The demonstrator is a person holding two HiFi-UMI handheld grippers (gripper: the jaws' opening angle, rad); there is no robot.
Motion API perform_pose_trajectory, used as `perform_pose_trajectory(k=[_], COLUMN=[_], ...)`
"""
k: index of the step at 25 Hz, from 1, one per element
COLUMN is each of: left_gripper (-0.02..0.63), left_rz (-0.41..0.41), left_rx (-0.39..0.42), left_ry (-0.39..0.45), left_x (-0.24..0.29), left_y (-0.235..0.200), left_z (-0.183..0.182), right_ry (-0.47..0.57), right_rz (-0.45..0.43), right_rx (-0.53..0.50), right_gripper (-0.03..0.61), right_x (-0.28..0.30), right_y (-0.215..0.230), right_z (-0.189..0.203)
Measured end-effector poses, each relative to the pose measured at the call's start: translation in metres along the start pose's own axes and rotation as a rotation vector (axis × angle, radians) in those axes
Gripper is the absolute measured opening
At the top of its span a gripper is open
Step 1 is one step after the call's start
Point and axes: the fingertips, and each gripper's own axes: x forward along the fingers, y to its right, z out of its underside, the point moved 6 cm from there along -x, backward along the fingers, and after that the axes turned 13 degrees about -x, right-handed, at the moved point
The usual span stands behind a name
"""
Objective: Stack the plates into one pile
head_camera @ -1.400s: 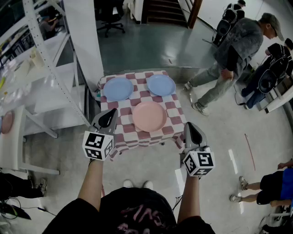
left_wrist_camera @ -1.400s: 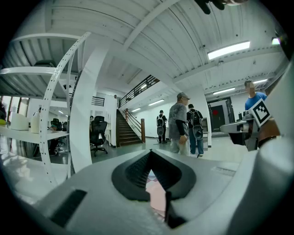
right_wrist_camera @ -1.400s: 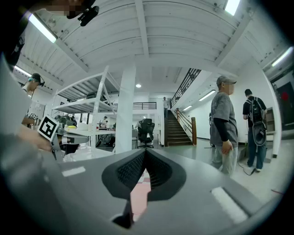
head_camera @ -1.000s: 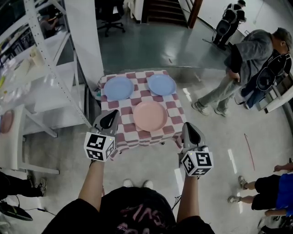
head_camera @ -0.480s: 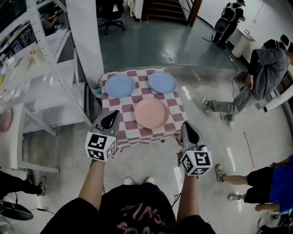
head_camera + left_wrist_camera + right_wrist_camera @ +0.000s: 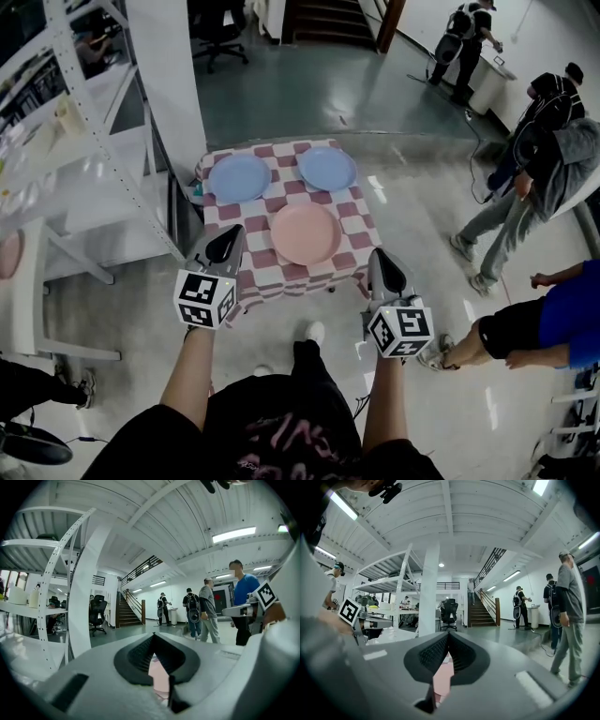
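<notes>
Currently the left hand-held gripper (image 6: 225, 243) and the right hand-held gripper (image 6: 381, 263) are hovering at the near corners of the checkered worktop (image 6: 281, 279), both clenched on nothing. The pink plate (image 6: 306, 234) is lying nearest, between them. The left blue plate (image 6: 239, 178) and the right blue plate (image 6: 327, 169) are sitting apart at the far edge.

Shelving rack (image 6: 111, 141), staircase (image 6: 330, 21), office chair (image 6: 220, 33)
</notes>
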Motion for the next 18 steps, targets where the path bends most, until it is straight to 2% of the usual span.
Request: perform_pose_trajectory(k=[8,18], left_gripper=[-0.006,-0.006], left_rz=[-0.015,-0.054], left_rx=[0.000,-0.011], left_ry=[-0.023,-0.080], left_x=[0.033,0.116], left_y=[-0.006,-0.014], left_z=[0.008,0.022], right_ry=[-0.006,-0.050], right_rz=[-0.011,-0.056], right_rx=[0.015,0.060], right_gripper=[0.012,0.012], right_x=[0.029,0.098], right_y=[0.021,0.076], right_z=[0.014,0.052])
